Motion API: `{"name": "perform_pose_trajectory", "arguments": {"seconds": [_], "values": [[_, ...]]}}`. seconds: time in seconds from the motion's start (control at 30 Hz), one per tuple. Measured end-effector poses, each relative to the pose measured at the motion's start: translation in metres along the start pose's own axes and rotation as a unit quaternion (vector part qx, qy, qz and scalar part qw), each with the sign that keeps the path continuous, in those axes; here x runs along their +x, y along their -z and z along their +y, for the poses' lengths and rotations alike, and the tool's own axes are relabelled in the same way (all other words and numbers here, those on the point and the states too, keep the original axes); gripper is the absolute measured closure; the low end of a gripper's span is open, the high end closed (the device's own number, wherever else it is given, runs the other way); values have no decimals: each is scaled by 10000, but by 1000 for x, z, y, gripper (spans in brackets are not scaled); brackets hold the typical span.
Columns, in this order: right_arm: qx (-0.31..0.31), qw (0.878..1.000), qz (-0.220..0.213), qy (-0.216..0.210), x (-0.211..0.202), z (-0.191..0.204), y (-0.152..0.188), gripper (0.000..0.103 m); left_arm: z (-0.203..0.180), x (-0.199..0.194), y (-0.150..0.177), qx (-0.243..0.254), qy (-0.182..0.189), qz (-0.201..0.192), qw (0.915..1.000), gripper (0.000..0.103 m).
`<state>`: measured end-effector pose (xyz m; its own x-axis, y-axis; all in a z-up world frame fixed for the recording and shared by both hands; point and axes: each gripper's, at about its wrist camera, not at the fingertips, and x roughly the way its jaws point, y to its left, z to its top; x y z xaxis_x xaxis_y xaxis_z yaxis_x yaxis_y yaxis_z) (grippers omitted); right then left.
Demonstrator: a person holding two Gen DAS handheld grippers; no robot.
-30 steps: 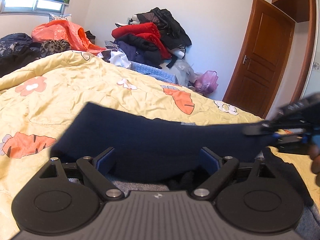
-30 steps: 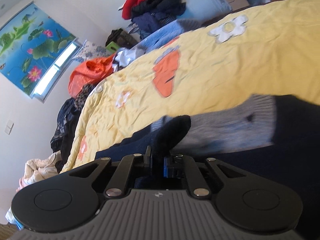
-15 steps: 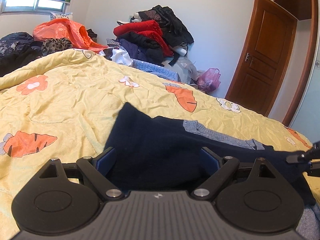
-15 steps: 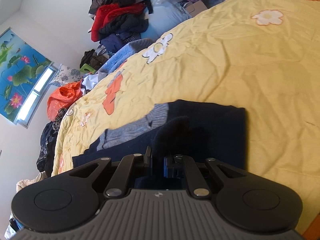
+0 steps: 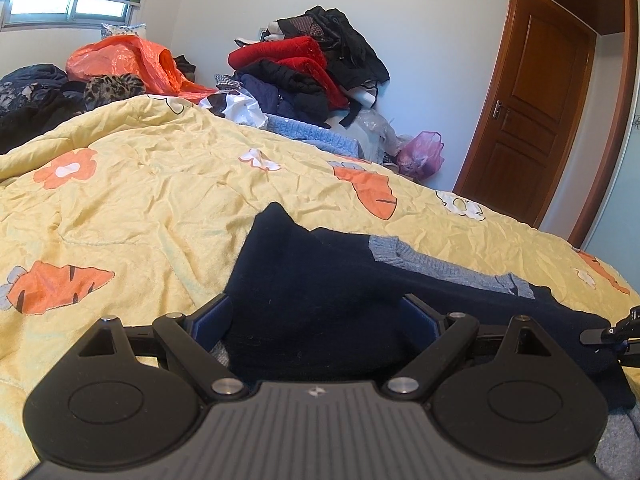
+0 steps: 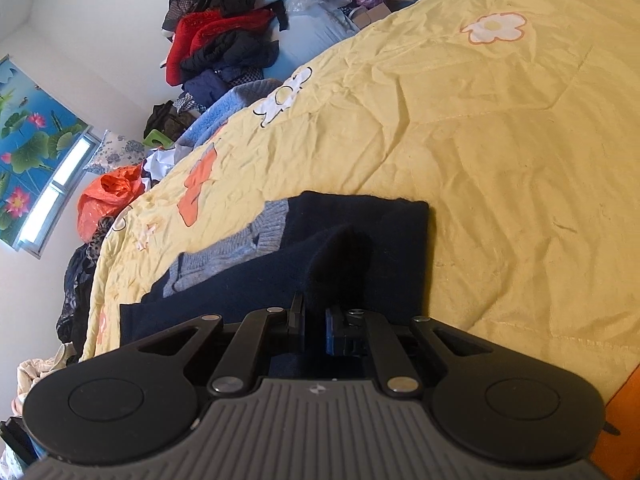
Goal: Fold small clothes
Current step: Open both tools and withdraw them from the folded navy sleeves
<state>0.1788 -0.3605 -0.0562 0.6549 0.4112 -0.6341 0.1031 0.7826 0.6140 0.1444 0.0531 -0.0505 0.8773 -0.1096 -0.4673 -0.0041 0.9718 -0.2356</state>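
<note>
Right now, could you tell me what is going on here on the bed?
A person with a gripper in each hand is folding a dark navy garment with grey knit trim on the yellow quilt. The right gripper is shut on a pinched fold of the navy fabric. The left gripper has its jaws wide apart, with a bunch of the same garment lying between them. A heap of clothes waits by the wall.

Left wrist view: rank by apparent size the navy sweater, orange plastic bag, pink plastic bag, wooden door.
As they look in this view, largest first:
1. navy sweater, though it is nearest the camera, which inflates it
2. wooden door
3. orange plastic bag
4. pink plastic bag
</note>
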Motion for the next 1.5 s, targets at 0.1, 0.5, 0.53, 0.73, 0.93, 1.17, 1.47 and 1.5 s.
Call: {"name": "perform_pose_trajectory", "arguments": {"seconds": [0.1, 0.5, 0.53, 0.73, 0.93, 1.17, 1.47, 1.5], "values": [[7, 10000, -32, 28, 2, -4, 3, 90, 0, 1, 0, 12, -17, 14, 10000, 12], [-919, 9792, -1652, 740, -53, 50, 36, 60, -30, -11, -13, 754, -117, 280, 9967, 12], [-1103, 9778, -1624, 729, -52, 60, 42, 56, -36, -8, -14, 862, -44, 329, 9957, 12], [-2127, 9597, -1128, 1452, -4, 102, 76, 46, -60, 28, 6, 1460, -204, 840, 9855, 11], [-2656, 9358, -1280, 1931, 18, 92, 104, 42, -49, 31, 7, 1191, -50, 910, 9887, 7], [-2519, 9375, -1362, 1976, 12, 96, 107, 39, -50, 32, 7, 1182, -40, 915, 9888, 6], [-2366, 9362, -1327, 2236, -17, 92, 147, 26, -51, 32, 7, 1216, -73, 917, 9883, 6], [-2425, 9336, -1314, 2285, -17, 91, 152, 21, -52, 31, 7, 1239, -76, 919, 9880, 6]]}}
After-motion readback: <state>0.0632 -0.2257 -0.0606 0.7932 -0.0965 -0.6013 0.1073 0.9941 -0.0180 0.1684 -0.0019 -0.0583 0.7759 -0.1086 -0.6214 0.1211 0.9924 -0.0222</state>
